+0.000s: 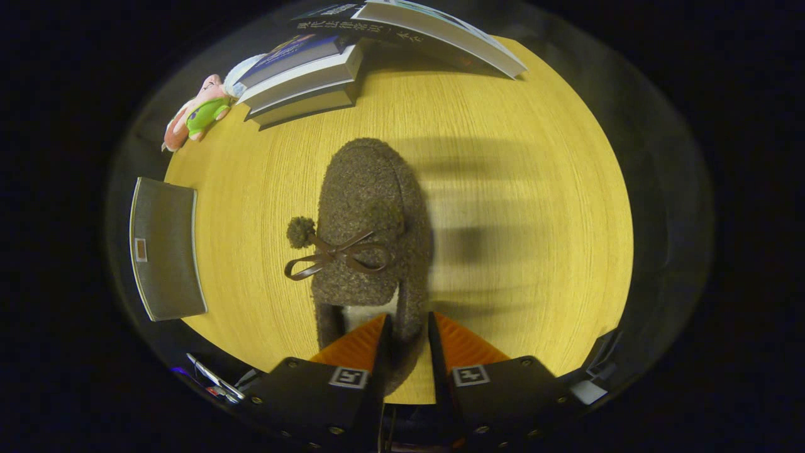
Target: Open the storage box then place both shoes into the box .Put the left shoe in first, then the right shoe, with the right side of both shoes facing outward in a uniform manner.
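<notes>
Tool (407,340) pinches the fuzzy brown slipper's (371,220) soft heel rim narrowly; it looks light, floppy, likely to droop forward.

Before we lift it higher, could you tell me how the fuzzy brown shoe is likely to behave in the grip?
The shoe looks soft and light, so its heel wall, pinched by the hand-held gripper, may flex and droop. Its fuzzy fabric probably resists slipping.

So the surface (516,207) is a yellow wood-grain top, lit warm from above with soft striped shadows across the middle. At the far edge there's a stack of books (302,82), an open book (440,31) and a little plush toy (198,113). A grey pad (165,248) sits off to one side. Everything past the edges is dark.
</notes>
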